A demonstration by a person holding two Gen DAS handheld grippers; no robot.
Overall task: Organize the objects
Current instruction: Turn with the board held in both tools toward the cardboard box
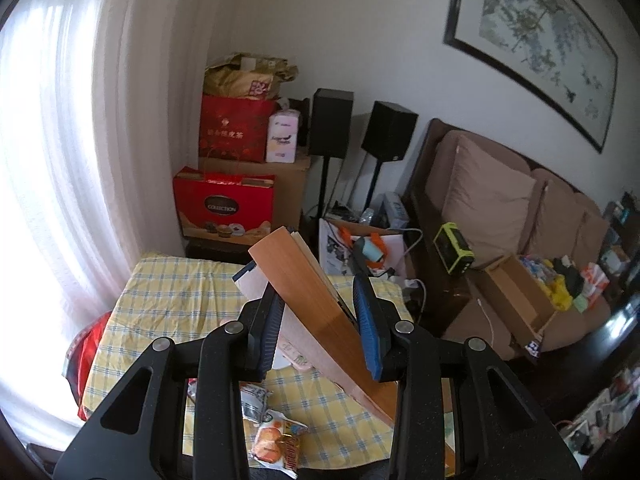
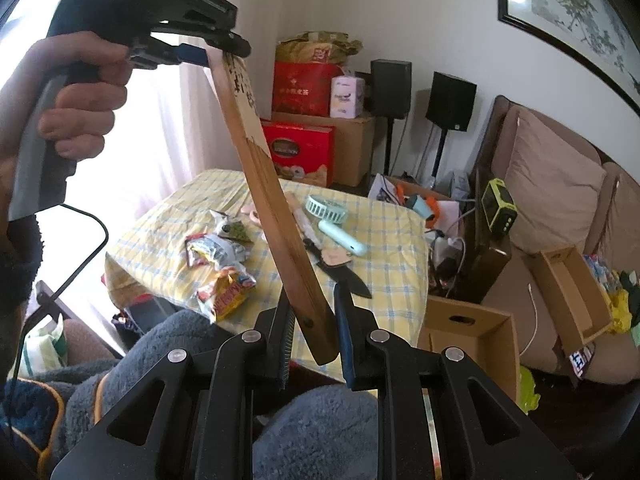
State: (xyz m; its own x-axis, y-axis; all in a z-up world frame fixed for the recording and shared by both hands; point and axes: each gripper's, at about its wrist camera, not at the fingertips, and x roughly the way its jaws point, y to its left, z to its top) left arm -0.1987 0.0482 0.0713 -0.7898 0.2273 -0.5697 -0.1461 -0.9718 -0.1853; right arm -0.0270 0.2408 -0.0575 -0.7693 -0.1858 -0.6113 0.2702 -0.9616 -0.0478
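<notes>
Both grippers, left gripper (image 1: 320, 312) and right gripper (image 2: 312, 332), clamp folding fan (image 2: 276, 200).

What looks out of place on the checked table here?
A black knife lies unsheathed among snack packets and a mint handheld fan on the table, blade pointing toward the near edge.

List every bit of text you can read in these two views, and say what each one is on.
"COLLECTION": oval label on the red gift box, beside the yellow checked table.
Gold characters on the red bag above it: too blurred to read.
Black brush writing on the folded fan held by both grippers: not legible.
White tissue pack: print too small.
Snack packets on the table: lettering too blurred.
</notes>
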